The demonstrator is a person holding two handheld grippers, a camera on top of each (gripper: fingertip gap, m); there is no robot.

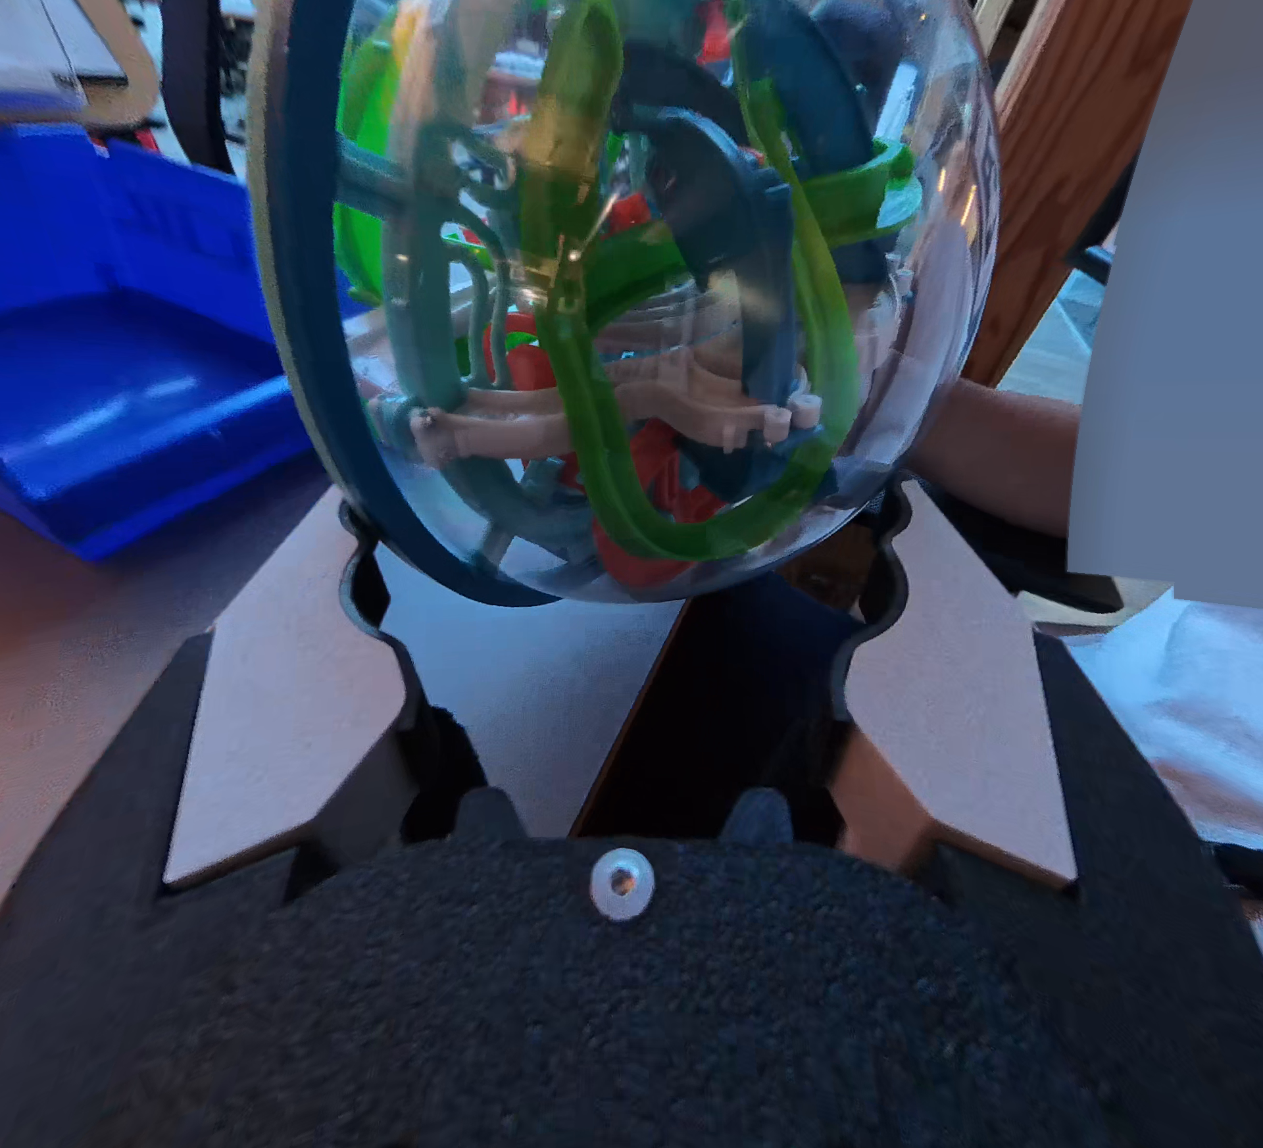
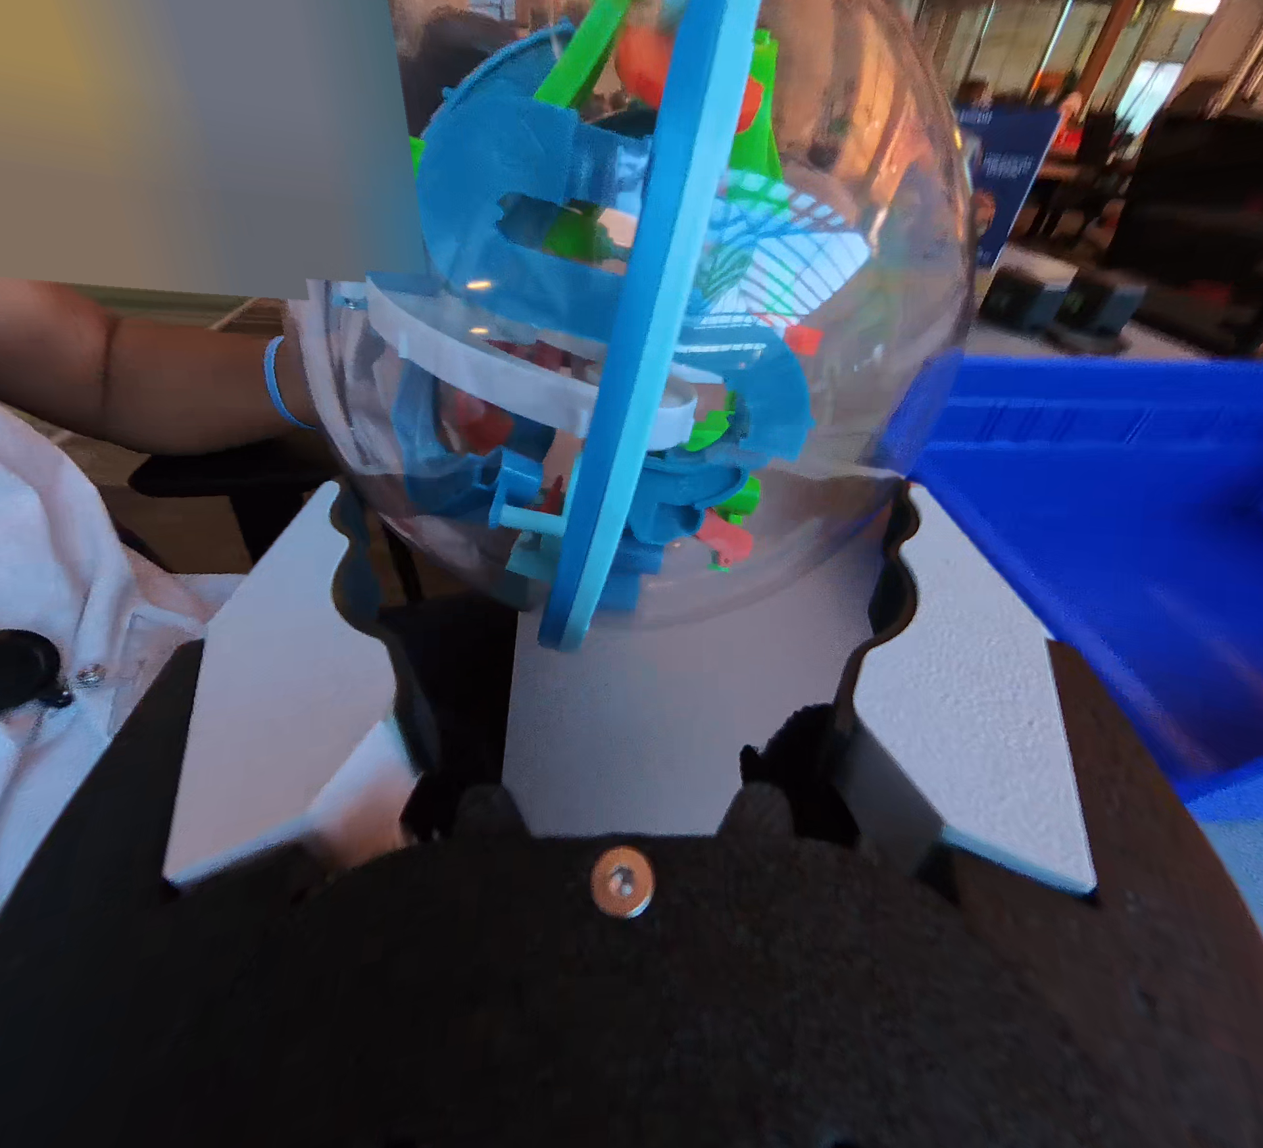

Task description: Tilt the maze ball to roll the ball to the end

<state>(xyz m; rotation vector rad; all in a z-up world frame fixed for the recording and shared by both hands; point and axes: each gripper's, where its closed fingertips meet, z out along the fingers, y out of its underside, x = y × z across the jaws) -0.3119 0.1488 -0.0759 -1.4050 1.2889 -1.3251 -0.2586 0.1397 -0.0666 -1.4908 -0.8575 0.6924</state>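
The maze ball (image 1: 615,226) is a clear sphere with a blue ring around it and green, blue, red and tan tracks inside. It fills the upper middle of both views, and it is lifted off the table. My left gripper (image 1: 622,527) has its jaws spread wide, with both fingertips pressed against the sphere's lower part. My right gripper (image 2: 622,520) holds the maze ball (image 2: 854,192) the same way from the opposite side. The blue ring (image 2: 656,295) runs nearly upright and slightly tilted. I cannot pick out the small ball inside.
A blue plastic bin (image 1: 123,363) sits on the table to the left, and shows at the right in the right wrist view (image 2: 1093,500). A person's forearm (image 2: 137,363) and white clothing (image 2: 68,568) are close behind the ball. A wooden post (image 1: 1093,90) stands at the right.
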